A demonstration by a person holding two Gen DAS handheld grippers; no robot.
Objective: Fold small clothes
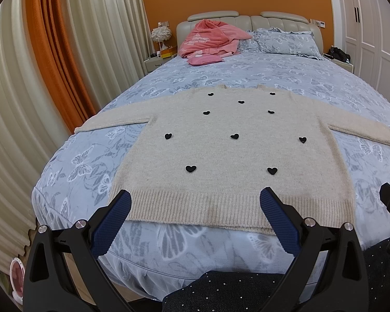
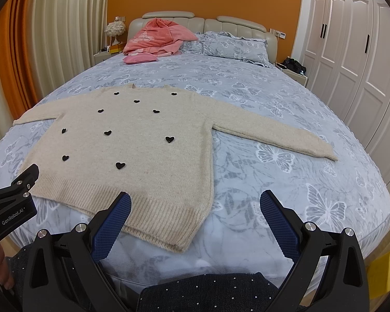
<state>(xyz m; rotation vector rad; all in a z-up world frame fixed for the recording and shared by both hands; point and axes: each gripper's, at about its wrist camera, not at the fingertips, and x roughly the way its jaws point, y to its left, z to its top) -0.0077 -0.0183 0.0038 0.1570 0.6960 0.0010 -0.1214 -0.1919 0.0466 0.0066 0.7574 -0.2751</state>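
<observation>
A cream knit sweater (image 1: 234,153) with several small black hearts lies flat, face up, on the bed (image 1: 273,72), sleeves spread to both sides, ribbed hem toward me. It also shows in the right wrist view (image 2: 132,140), its right sleeve (image 2: 273,135) stretched out. My left gripper (image 1: 196,200) is open and empty, hovering just short of the hem's left half. My right gripper (image 2: 196,200) is open and empty, above the hem's right corner. The left gripper's body shows at the left edge of the right wrist view (image 2: 13,195).
A pink blanket (image 1: 210,39) and pillows (image 1: 286,41) lie at the headboard end. Curtains (image 1: 52,52) hang on the left, nightstands (image 1: 156,61) flank the bed, and a white wardrobe (image 2: 364,65) stands on the right. Blue butterfly bedding surrounds the sweater.
</observation>
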